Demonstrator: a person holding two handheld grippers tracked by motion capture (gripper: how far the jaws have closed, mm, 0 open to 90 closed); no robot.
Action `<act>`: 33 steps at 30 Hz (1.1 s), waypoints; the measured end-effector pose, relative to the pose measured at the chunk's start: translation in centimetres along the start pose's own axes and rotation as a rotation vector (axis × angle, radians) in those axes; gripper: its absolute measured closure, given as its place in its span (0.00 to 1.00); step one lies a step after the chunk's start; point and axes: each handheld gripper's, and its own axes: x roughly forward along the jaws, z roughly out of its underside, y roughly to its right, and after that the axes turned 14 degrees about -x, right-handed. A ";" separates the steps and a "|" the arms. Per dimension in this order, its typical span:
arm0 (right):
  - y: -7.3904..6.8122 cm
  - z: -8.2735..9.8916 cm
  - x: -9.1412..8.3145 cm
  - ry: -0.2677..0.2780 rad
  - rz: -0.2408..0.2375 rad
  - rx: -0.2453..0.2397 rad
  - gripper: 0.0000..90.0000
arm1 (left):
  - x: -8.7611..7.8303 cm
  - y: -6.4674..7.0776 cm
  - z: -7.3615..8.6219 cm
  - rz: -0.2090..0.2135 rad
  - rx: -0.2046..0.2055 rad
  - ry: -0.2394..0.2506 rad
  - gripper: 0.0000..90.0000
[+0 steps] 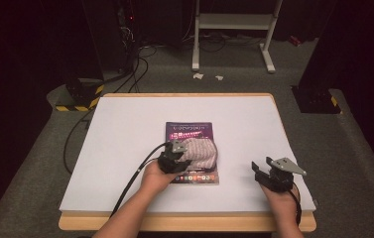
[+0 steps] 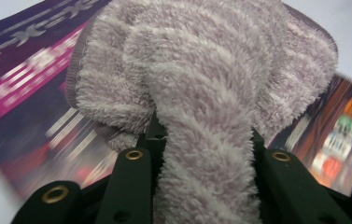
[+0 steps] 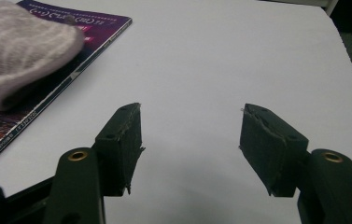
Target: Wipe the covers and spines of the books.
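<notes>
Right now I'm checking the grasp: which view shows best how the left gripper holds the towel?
The left gripper view: the towel bunches between the left gripper's jaws. The high view shows it small, on the magazine; the right gripper view shows its far edge.

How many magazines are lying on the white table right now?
1. The magazine lies flat near the middle of the table, partly covered by a fuzzy towel that the left gripper has pinched. Anything under the towel is hidden.
</notes>
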 end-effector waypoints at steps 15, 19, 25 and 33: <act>-0.1 0.1 0.2 -0.003 -0.011 -0.002 0.43 | 1.9 1.7 -1.4 0.054 0.044 -0.012 0.74; -0.2 0.1 0.2 -0.007 -0.010 -0.004 0.43 | 0.2 -0.9 -0.4 0.010 0.023 -0.014 0.74; -0.2 0.1 0.2 -0.006 -0.005 -0.007 0.43 | -2.6 -4.9 1.1 -0.073 -0.029 -0.007 0.74; -0.3 0.1 0.3 -0.011 -0.002 -0.013 0.43 | -3.7 -6.2 1.4 -0.110 -0.048 -0.001 0.74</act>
